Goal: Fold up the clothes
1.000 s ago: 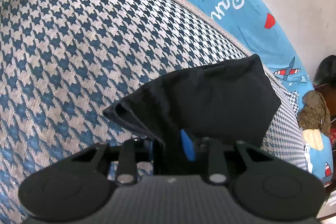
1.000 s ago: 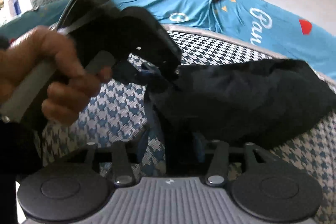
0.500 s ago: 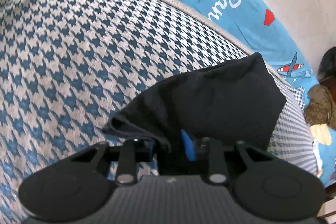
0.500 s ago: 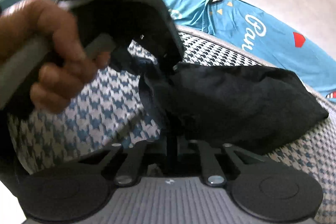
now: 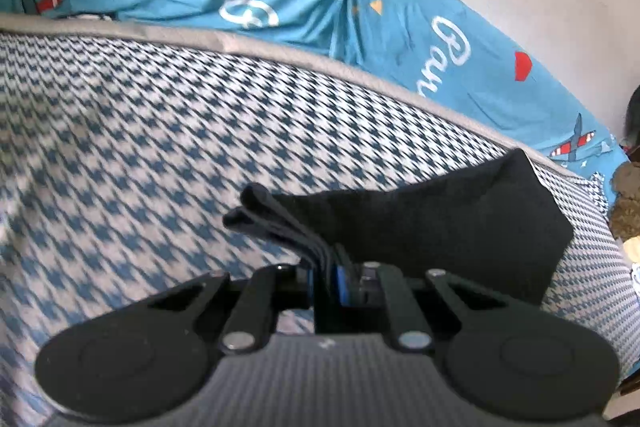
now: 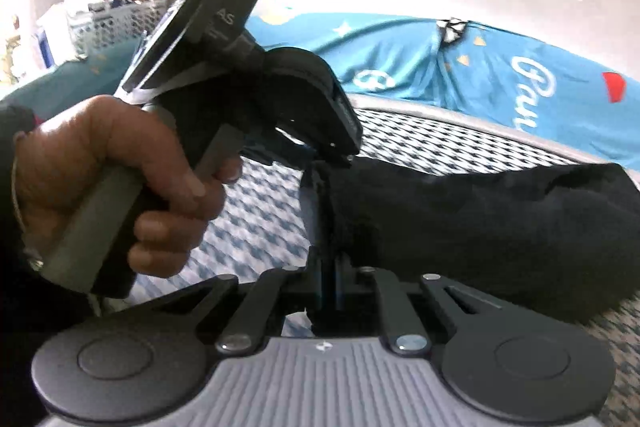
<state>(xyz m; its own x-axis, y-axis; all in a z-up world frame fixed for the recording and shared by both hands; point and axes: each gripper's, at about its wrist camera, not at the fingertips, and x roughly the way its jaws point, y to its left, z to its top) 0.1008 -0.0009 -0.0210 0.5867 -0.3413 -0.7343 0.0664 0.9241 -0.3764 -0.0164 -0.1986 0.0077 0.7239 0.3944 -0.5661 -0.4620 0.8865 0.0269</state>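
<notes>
A folded black garment [image 5: 444,223] lies on a blue-and-white houndstooth mat [image 5: 160,131]. My left gripper [image 5: 334,277] is shut on its layered near edge, which fans out to the left. In the right wrist view the same black garment [image 6: 500,227] stretches to the right, and my right gripper [image 6: 330,287] is shut on its near edge. The left gripper [image 6: 320,163] shows there too, held by a person's hand [image 6: 120,179], clamped on the cloth just above my right one. The fingertips of both grippers are hidden in the fabric.
A turquoise sheet [image 5: 280,3] with white lettering and plane prints runs behind the mat against a pale wall. A white basket [image 6: 116,23] with clutter stands far left. Brown and dark items [image 5: 624,203] sit off the mat's right end.
Both grippers have lifted and tilted up, so more of the turquoise sheet and wall shows. The garment's near edge has been pulled up and bunched into tight layers between the two grippers.
</notes>
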